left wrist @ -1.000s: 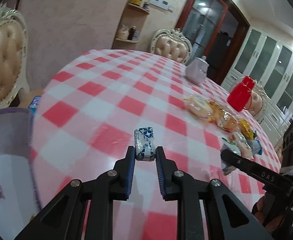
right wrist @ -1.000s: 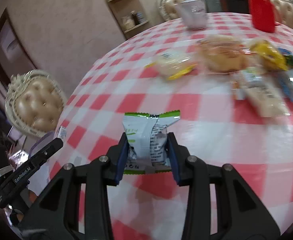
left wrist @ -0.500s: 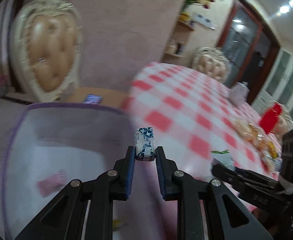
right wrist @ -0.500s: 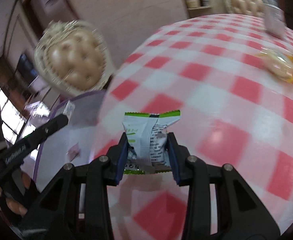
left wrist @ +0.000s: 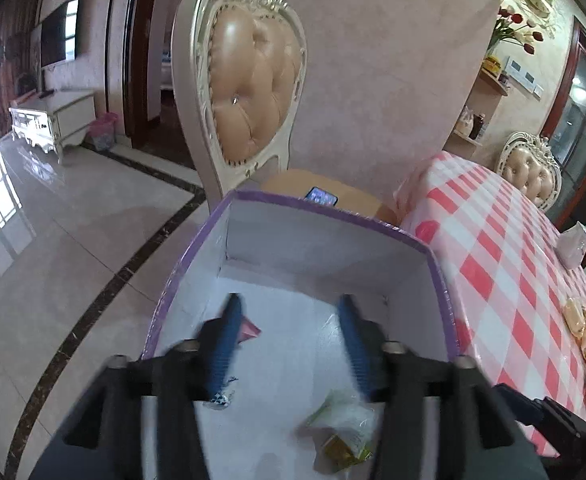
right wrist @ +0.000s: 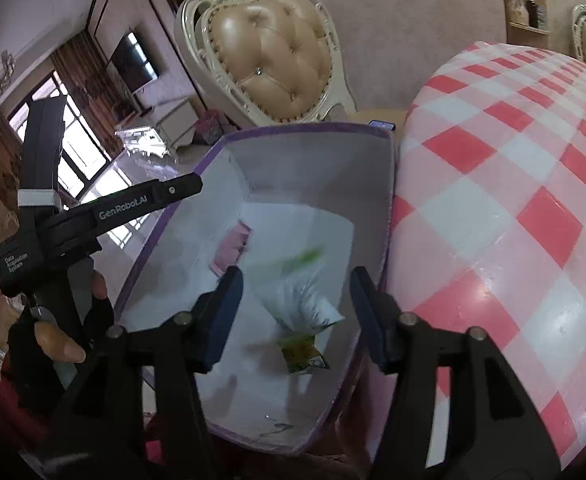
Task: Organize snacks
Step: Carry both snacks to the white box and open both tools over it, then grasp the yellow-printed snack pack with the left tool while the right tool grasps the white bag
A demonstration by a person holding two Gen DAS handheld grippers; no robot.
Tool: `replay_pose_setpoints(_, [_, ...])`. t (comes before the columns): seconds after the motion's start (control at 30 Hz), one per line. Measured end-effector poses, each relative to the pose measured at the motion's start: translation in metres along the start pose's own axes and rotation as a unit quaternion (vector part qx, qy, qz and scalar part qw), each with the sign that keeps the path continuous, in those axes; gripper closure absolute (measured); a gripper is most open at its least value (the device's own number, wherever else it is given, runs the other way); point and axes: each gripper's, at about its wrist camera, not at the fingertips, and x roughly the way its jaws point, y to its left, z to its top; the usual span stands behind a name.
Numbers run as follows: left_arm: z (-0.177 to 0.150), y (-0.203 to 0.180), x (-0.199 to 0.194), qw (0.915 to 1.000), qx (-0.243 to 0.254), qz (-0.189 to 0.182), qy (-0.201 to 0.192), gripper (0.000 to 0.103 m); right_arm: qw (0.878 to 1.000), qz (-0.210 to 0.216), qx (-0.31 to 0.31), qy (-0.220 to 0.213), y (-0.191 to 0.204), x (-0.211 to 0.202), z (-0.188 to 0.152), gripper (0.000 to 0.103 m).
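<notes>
My left gripper (left wrist: 287,340) hung over the purple-rimmed box (left wrist: 325,216) with its jaws spread and nothing between them; my right gripper (right wrist: 295,312) likewise stood wide apart above the same box; a green-and-white packet (right wrist: 305,300) (blurred) lay inside near a yellow wrapper (right wrist: 303,354) and a pink packet (right wrist: 231,250); the box sat just beside the checked table (right wrist: 513,200).

walls pink | floor (left wrist: 53,264) glossy tile | tufted chair (left wrist: 249,80) | wall TV (left wrist: 59,34)
</notes>
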Motion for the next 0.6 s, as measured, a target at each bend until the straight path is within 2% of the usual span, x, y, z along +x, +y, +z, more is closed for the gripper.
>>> replay_pose_setpoints(0.1, [-0.002,-0.034,-0.010,0.9990,0.036,-0.015,-0.022,0.042,0.999,-0.006,0.039,-0.013,-0.024,-0.021,0.000,0.043])
replay_pose_setpoints(0.17, [-0.002,-0.066,-0.016,0.9961,0.066,-0.048,-0.034,0.033,0.997,-0.017,0.069,-0.036,-0.050,-0.047,-0.002,0.043])
replay_pose_setpoints(0.23, [-0.006,-0.104,-0.024,0.9901,0.100,-0.089,-0.042,0.025,0.994,-0.035,0.090,-0.060,-0.075,-0.078,-0.007,0.041])
replay_pose_setpoints(0.3, [-0.013,-0.152,-0.034,0.9789,0.142,-0.138,-0.051,0.019,0.987,-0.066,0.120,-0.090,-0.108,-0.116,-0.019,0.039])
replay_pose_setpoints(0.33, [-0.018,-0.174,-0.038,0.9723,0.161,-0.161,-0.052,0.018,0.982,-0.082,0.136,-0.102,-0.124,-0.132,-0.026,0.038])
replay_pose_setpoints(0.43, [-0.039,-0.254,-0.049,0.9430,0.222,-0.246,-0.032,0.014,0.960,-0.154,0.185,-0.143,-0.178,-0.187,-0.053,0.032])
replay_pose_setpoints(0.5, [-0.057,-0.312,-0.052,0.9186,0.261,-0.297,-0.005,0.013,0.938,-0.211,0.222,-0.163,-0.213,-0.225,-0.077,0.032])
replay_pose_setpoints(0.6, [-0.092,-0.392,-0.045,0.8823,0.310,-0.351,0.052,0.012,0.904,-0.267,0.276,-0.189,-0.259,-0.279,-0.112,0.032])
